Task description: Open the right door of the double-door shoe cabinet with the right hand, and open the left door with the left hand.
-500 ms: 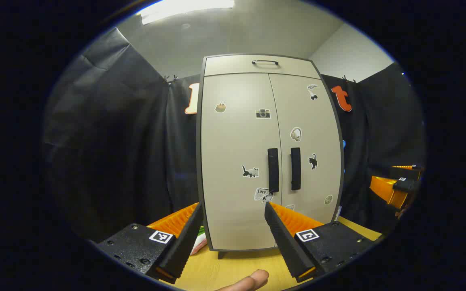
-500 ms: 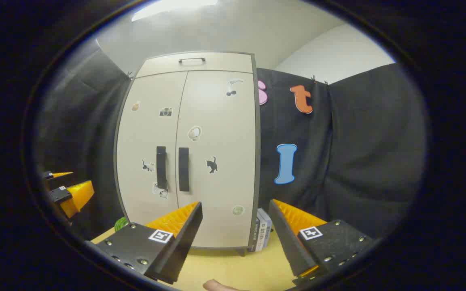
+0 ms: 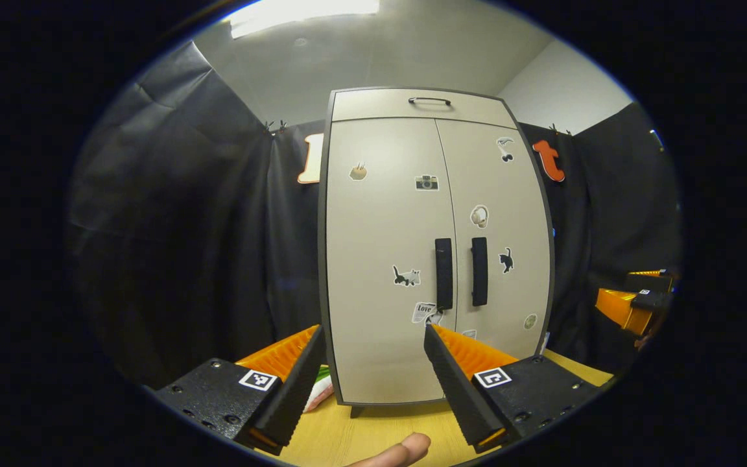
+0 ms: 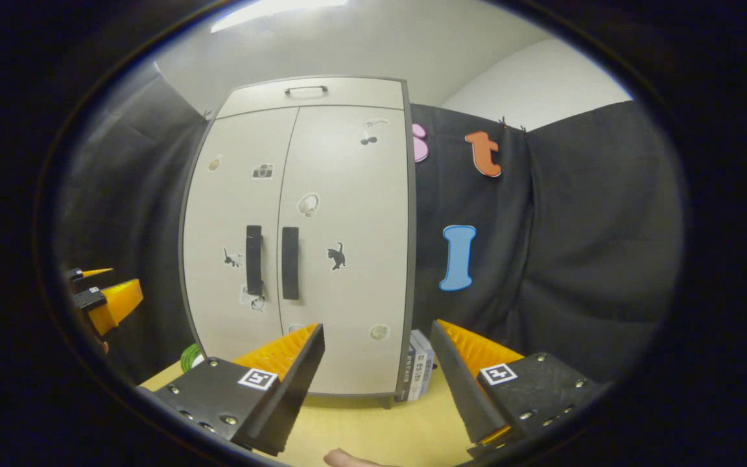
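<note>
Shoe cabinet (image 4: 302, 259) stands on the tabletop (image 4: 373, 425), both doors shut; right door handle (image 4: 290, 263) and left door handle (image 3: 443, 274) are vertical bars just beside the centre seam; right gripper (image 4: 377, 363) jaws wide, well short of the cabinet, aimed right of its handle; left gripper (image 3: 370, 363) same, jaws wide, empty; advice: swing right gripper left, straddle only its own bar, pinch, pull along the hinge arc.

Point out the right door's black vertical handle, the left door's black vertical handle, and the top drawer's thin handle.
Right door's black vertical handle (image 4: 290, 263): right gripper view, mid-bar.
Left door's black vertical handle (image 3: 443, 273): left gripper view, mid-bar.
Top drawer's thin handle (image 3: 429, 100): left gripper view, centre of its bar.
</note>
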